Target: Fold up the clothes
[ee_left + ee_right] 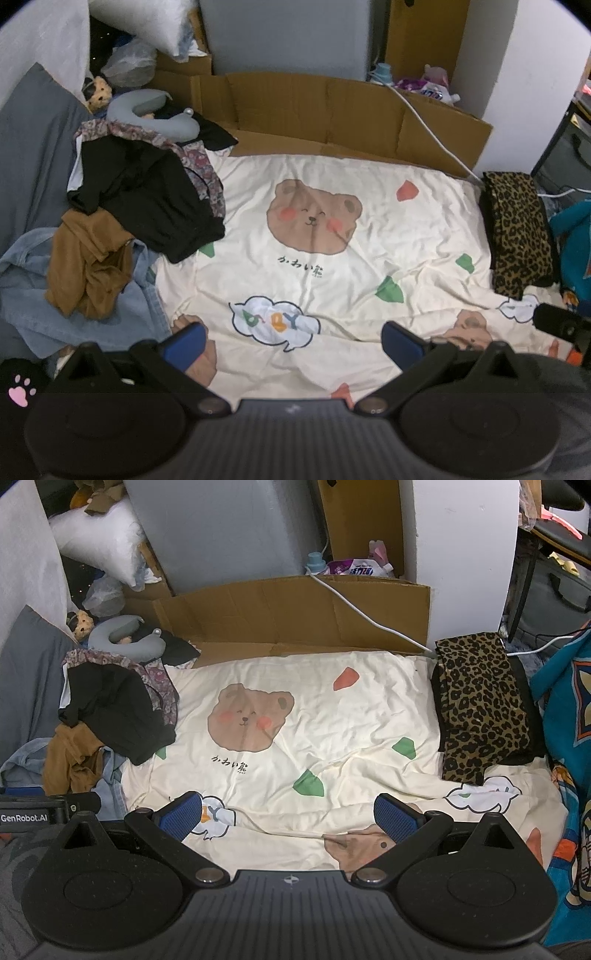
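A heap of unfolded clothes lies at the left of the bed: a black garment [147, 199] [118, 709] on top, a brown one [85, 266] [72, 760] and a pale denim one [74, 317] below, a floral one [199, 162] behind. A folded leopard-print garment [517, 232] [480, 705] rests at the right edge. My left gripper [293, 341] hangs open above the cream bear-print sheet [369, 258], holding nothing. Also open and empty, my right gripper [288, 814] hovers over the same sheet [332, 720]. The left gripper's body [48, 808] shows at the right wrist view's left edge.
Flattened cardboard [332, 110] [295, 609] lines the far side, with a white cable [424, 122] across it. A grey neck pillow [155, 110] and small doll [98, 92] lie far left. Teal printed fabric [569, 720] borders the right. A grey pillow [33, 155] sits left.
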